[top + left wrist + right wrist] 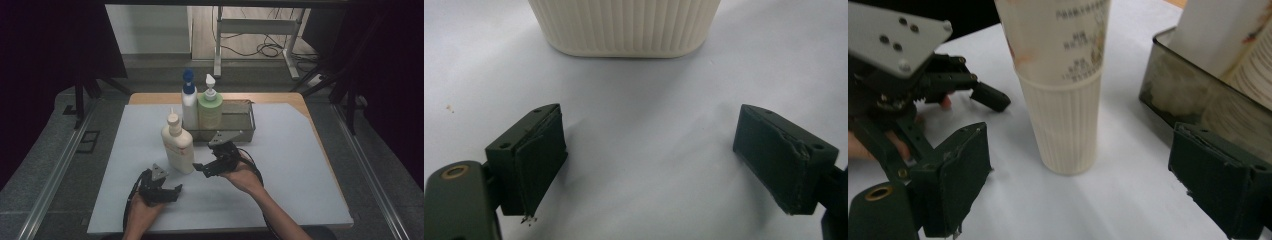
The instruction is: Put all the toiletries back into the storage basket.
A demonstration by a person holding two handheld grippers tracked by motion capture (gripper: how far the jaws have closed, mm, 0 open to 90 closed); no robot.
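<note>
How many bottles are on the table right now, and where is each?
3. A cream bottle stands on the white mat in front of the tray. A blue-capped bottle and a green pump bottle stand in the tray's left end. None seems hidden.

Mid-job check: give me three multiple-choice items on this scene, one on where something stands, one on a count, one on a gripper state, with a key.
1. Where does the cream bottle stand?
A. on the white mat in front of the tray
B. inside the tray
C. on the floor

2. How many bottles stand in the tray?
A. none
B. two
C. four

3. How do the right gripper's jaws stand?
A. shut on the cream bottle
B. shut on nothing
C. open, clear of the bottle

Key: 1 A, the high view shows it on the white mat outside the tray's near wall. 2 B, the blue-capped bottle and the green pump bottle are in it. 3 C, the right gripper view shows both pads wide apart with the bottle beyond them, untouched.
</note>
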